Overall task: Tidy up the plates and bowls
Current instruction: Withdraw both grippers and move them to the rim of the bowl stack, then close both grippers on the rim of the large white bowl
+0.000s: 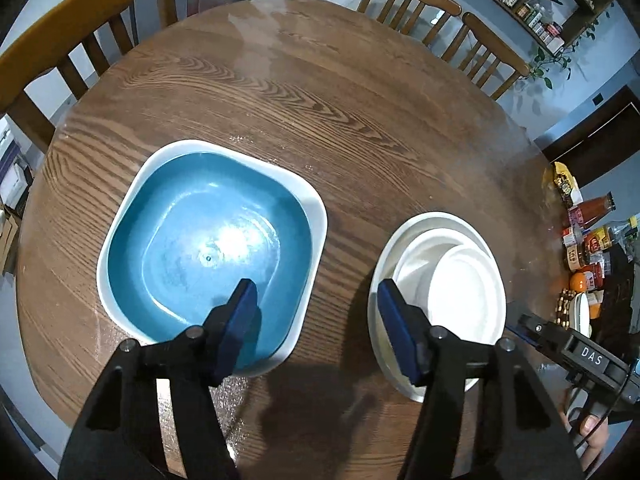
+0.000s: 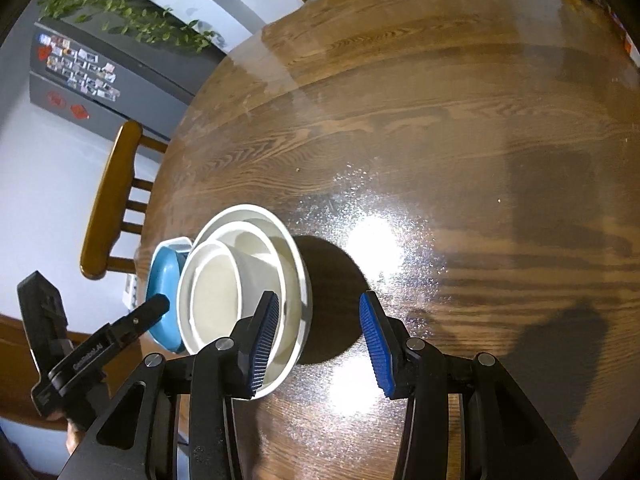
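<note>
I take the round wooden table (image 1: 320,92) as my landmark. On it, near the edge closest to me, stands a blue square bowl (image 1: 208,248) that sits inside a white square dish (image 1: 316,208). Just beside it, toward the side of the table where the bottles are, is a stack of white round bowls (image 1: 452,276): a small bowl inside a middle one, both inside a wide one. The two groups are near each other but do not touch.

My left gripper (image 1: 316,300) hangs over the gap between them. Its blue-padded fingers (image 1: 240,320) are apart and clamp nothing; one is in front of the blue bowl, the other in front of the rim of the white stack.

My right gripper (image 2: 320,312) has its fingers (image 2: 376,340) apart too, with only bare table between them; the left one stands in front of the rim of the wide bowl. If it touches the rim I cannot tell.

Readable writing: "DAS" on the black body of the right gripper in the left wrist view, and something like "GenRobot.AI" on the left gripper in the right wrist view. The sauce bottles (image 1: 592,216) at the table edge have red labels, too small to read. Wooden chairs (image 1: 412,0) stand around the table, and a dark fridge (image 2: 108,76) beyond it carries many small magnets and photos.
</note>
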Action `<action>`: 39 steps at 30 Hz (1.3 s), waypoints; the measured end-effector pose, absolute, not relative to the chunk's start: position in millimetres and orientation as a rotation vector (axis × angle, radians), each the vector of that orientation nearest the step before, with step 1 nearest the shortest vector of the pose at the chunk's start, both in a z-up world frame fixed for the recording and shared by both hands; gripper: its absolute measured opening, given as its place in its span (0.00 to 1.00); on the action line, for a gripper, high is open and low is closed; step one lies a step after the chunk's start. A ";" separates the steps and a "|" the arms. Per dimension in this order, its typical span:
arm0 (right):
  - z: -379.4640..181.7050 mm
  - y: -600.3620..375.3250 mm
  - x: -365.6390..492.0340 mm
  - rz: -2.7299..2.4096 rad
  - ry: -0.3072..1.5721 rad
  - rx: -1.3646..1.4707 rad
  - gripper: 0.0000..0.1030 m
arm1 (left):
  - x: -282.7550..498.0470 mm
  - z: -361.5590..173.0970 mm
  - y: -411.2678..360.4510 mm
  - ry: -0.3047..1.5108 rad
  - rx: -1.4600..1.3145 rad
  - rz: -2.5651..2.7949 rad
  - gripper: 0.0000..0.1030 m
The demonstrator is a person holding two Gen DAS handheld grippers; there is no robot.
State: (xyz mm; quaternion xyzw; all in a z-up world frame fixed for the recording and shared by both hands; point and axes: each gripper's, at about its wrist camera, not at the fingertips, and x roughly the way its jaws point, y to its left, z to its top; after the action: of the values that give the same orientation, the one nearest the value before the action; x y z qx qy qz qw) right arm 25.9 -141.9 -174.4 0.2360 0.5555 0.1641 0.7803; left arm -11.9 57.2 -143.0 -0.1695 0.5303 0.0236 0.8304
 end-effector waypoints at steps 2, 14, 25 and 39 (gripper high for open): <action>-175.7 -144.7 27.1 0.351 1.203 0.514 0.40 | -9.9 -142.6 56.2 1.131 -0.345 0.050 0.51; -175.9 -134.5 34.0 0.324 1.229 0.449 0.34 | 0.2 -144.3 53.9 1.164 -0.291 0.048 0.43; -183.7 -128.8 38.3 0.352 1.249 0.468 0.27 | 7.9 -139.6 55.6 1.191 -0.331 0.022 0.29; -186.2 -127.9 39.0 0.365 1.259 0.473 0.27 | 14.8 -158.6 33.2 1.255 -0.231 0.010 0.29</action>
State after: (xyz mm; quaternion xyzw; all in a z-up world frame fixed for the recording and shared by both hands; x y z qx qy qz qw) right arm 39.0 -127.9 -186.2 0.2176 0.5798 0.1682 0.7669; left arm 14.8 33.2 -158.6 -0.1080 0.5859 0.0046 0.8031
